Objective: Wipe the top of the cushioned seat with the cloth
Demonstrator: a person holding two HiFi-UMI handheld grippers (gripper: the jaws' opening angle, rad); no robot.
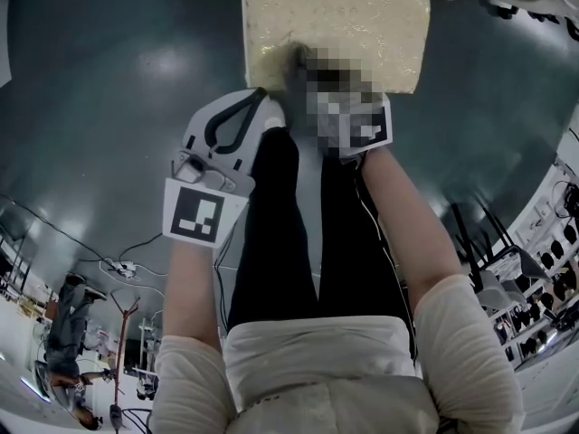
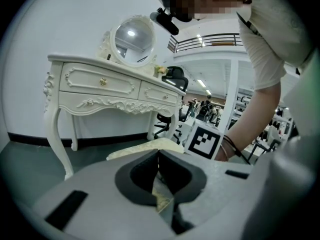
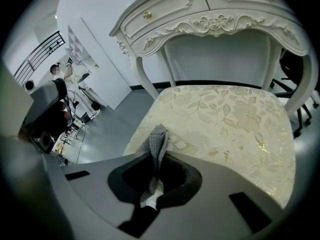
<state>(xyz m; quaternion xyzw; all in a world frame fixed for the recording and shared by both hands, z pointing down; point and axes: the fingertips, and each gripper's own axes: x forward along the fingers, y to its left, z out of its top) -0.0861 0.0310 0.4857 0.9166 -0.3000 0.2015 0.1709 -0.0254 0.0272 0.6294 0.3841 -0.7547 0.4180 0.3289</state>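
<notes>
Between the jaws of the right gripper (image 3: 159,158) a grey cloth (image 3: 159,138) is sitting pinched tight. Its folded end is poking up past the tips, over the near edge of the cushioned seat (image 3: 225,119). From the head view the cloth is showing as a dark patch on that front edge, toward the seat's left corner. The seat is wearing pale gold fabric with a leaf pattern, and it is standing under a white carved dressing table (image 3: 215,19), whose curved legs are coming down on either side. Just beside the seat's front left corner, the left gripper (image 2: 159,153) is holding its jaws pressed together on nothing. A round mirror (image 2: 132,40) is standing on the table top. The person is leaning over both grippers, with dark grey floor (image 1: 109,61) spreading all around.
</notes>
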